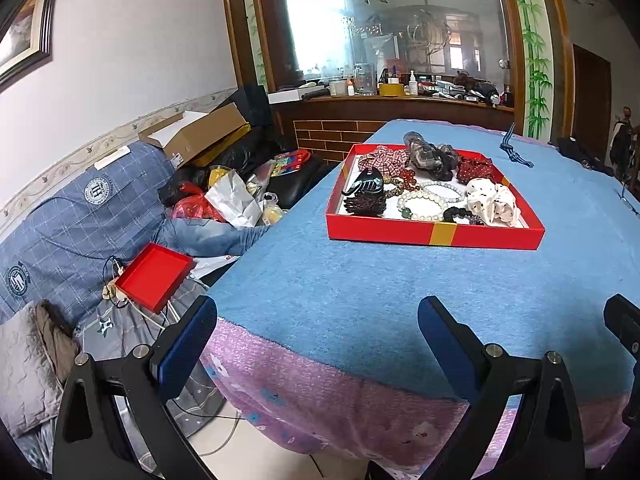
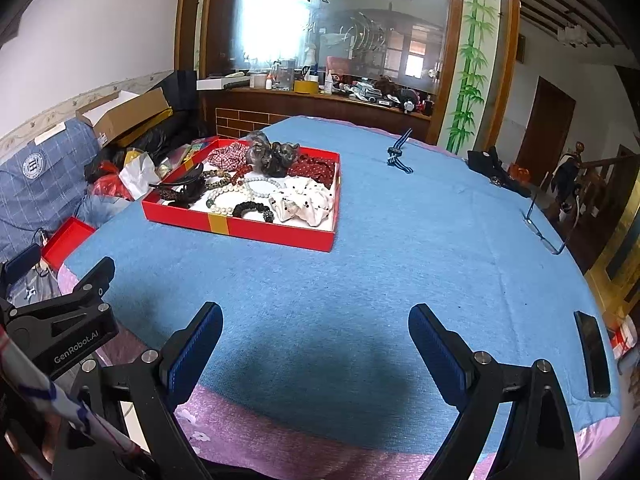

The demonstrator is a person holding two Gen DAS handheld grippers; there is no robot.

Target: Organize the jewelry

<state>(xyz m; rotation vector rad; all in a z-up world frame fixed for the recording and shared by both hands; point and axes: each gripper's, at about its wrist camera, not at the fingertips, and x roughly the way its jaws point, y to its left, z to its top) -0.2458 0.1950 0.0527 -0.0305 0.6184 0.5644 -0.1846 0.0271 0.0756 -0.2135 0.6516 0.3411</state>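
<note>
While both claws (image 1: 318,322) (image 2: 316,330) gape empty: red tray (image 1: 436,236) of bead bracelets (image 1: 430,200), scrunchies (image 1: 494,202), hair clips (image 1: 366,196).

Right gripper (image 2: 316,344) hangs with jaws wide apart over the blue worktop (image 2: 400,260); red tray (image 2: 240,228) of jewelry sits well ahead, left

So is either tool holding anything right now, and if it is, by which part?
Nothing is held. The left tool and right tool are both open and empty above the blue cloth, short of the red tray of jewelry.
</note>
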